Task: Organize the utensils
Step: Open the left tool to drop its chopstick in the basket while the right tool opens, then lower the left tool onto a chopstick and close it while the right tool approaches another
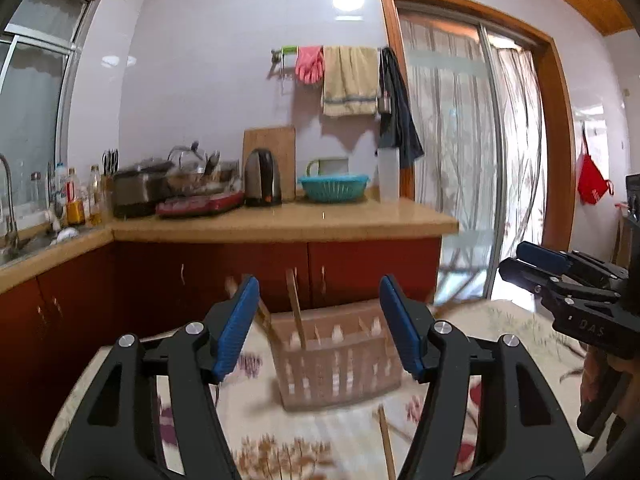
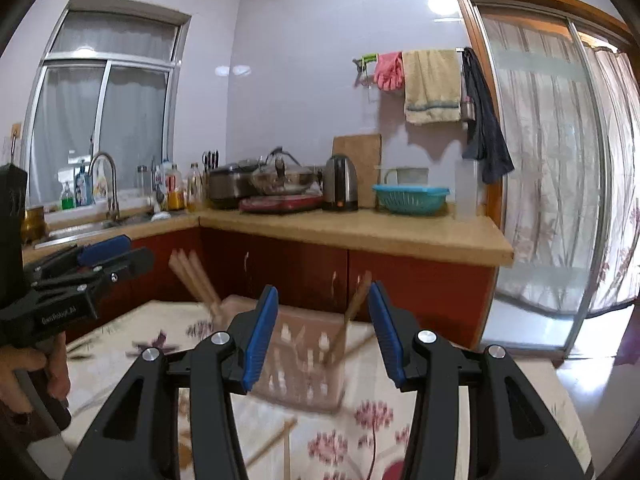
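Note:
A brown slotted utensil basket (image 1: 336, 360) stands on a table with a floral cloth (image 1: 280, 432). Wooden chopsticks (image 1: 297, 312) stick up out of it. It also shows in the right wrist view (image 2: 304, 364), with chopsticks (image 2: 196, 280) at its left and one stick (image 2: 352, 312) at its right. More chopsticks lie loose on the cloth (image 1: 386, 440) (image 2: 276, 440). My left gripper (image 1: 320, 324) is open and empty, just short of the basket. My right gripper (image 2: 322, 332) is open and empty, also before the basket. Each gripper shows at the edge of the other's view (image 1: 532, 264) (image 2: 116, 256).
Behind the table runs a kitchen counter (image 1: 280, 224) over red cabinets, with a kettle (image 1: 262, 178), a blue colander (image 1: 333, 187), pots and bottles. A sink (image 2: 100, 224) is at the left. A sliding glass door (image 2: 560, 160) with curtains is at the right.

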Demonstrator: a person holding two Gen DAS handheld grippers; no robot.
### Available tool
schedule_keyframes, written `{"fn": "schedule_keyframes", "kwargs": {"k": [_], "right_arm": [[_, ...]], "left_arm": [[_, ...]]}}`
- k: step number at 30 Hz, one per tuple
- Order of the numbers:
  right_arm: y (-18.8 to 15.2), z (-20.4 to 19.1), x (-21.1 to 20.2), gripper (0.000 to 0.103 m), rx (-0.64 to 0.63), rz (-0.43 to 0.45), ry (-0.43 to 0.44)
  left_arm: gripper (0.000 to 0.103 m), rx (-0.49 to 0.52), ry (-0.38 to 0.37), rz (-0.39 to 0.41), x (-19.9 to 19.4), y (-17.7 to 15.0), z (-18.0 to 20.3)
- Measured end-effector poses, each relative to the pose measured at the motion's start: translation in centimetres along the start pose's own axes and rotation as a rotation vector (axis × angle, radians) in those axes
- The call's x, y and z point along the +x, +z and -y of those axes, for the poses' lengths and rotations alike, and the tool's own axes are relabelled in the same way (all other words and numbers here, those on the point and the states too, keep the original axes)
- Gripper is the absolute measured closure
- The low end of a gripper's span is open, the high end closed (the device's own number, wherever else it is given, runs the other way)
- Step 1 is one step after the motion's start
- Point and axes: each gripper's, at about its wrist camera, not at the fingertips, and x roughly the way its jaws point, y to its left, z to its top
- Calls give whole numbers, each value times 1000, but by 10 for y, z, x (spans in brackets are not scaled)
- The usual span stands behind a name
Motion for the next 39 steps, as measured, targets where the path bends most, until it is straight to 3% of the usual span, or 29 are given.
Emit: {"fn": "schedule_keyframes", "kwargs": {"k": [6,17,25,35,39], "right_arm": [[-60,-4,-21,56,20,-79,-7],[-147,-3,-44,56,69,-187,-22],[-170,-4,-54,56,71,-209,-24],[-187,0,-58,56,91,-227,-19],[-190,0,-56,56,98,-232,-14]], "left_arm": [[42,-47,2,-114,-10,-53,2],[42,-84,25,-248,-33,-131,16],[43,-89,0,-328,-39,-175,33],[71,-84,-46,-425,-28,-207,52],[73,-55,-46,-423,-28,-212,60]]}}
